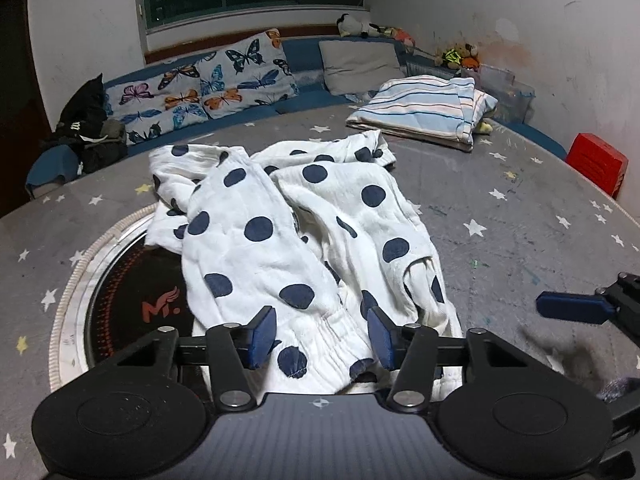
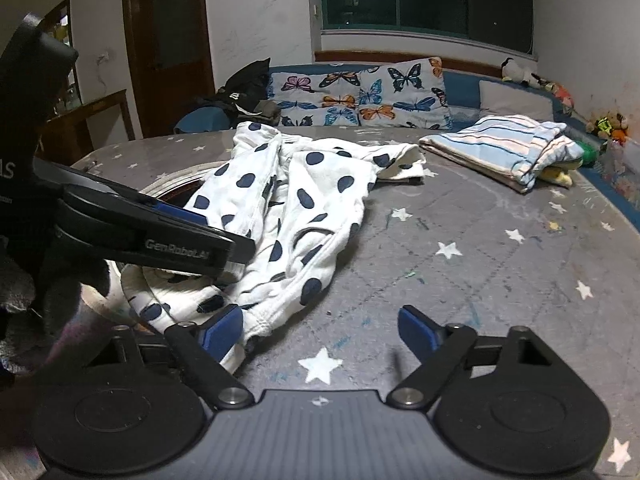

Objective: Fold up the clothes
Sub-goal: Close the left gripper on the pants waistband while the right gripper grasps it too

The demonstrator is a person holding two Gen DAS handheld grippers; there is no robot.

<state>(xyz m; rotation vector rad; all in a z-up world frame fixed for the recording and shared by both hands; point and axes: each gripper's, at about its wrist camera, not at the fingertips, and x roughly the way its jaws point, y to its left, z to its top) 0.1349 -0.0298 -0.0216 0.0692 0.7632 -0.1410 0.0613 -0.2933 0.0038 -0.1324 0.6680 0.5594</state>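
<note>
A white garment with navy polka dots (image 1: 280, 240) lies crumpled on the grey star-print table cover (image 1: 520, 232). Its elastic waistband runs between the blue pads of my left gripper (image 1: 322, 336), which stands open around it at the near edge. In the right wrist view the same garment (image 2: 304, 200) spreads left of centre. My right gripper (image 2: 320, 332) is wide open over bare cover, its left fingertip (image 2: 222, 332) touching the garment's near hem. The left gripper (image 2: 236, 256) shows side-on above the waistband. One blue finger of the right gripper (image 1: 572, 308) pokes in at the right.
A folded striped cloth (image 1: 424, 108) (image 2: 504, 144) lies at the far right of the table. A round inset cooktop (image 1: 120, 280) sits under the garment's left side. Butterfly pillows (image 1: 208, 80), a dark clothes pile (image 1: 88, 128) and a red stool (image 1: 596, 164) ring the table.
</note>
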